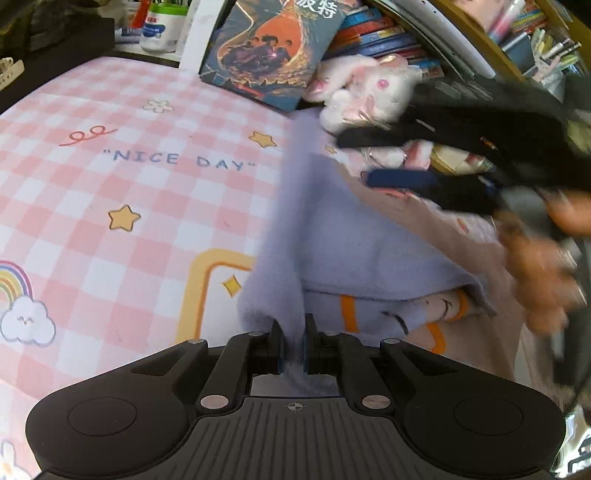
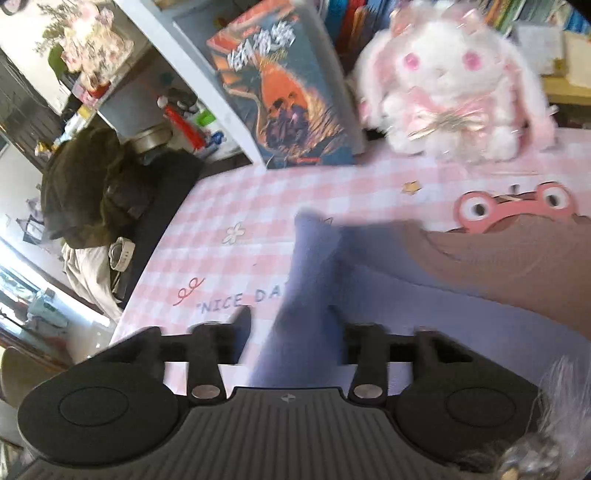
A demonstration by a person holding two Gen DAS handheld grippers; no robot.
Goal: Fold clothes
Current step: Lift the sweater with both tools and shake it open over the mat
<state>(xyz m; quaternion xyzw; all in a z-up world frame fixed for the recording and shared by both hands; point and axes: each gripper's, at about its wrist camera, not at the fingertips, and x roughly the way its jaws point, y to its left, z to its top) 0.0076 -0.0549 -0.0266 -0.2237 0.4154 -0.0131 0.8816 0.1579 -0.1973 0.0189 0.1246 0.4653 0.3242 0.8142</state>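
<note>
I see one lavender garment [image 1: 354, 251], soft and fleecy, lying rumpled on the pink checked worktop [image 1: 110, 184], with orange and dark print along its lower edge. My left tongs [image 1: 293, 343] are clamped on a fold of it. My right tongs [image 2: 290, 325] stand apart, cloth draped between them. One book [image 2: 288, 96] and one plush rabbit [image 2: 450, 85] stand behind.

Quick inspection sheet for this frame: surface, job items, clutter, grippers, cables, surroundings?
Surface: pink checked tablecloth printed "NICE DAY".
Job's things: lavender garment, partly folded, over a beige garment.
Clutter: plush bunny; book propped upright.
Grippers: left gripper shut on the lavender garment; right gripper open, cloth between its fingers, blurred.
Cables: nothing seen.
Surroundings: bookshelf; dark bundle beside the table.
</note>
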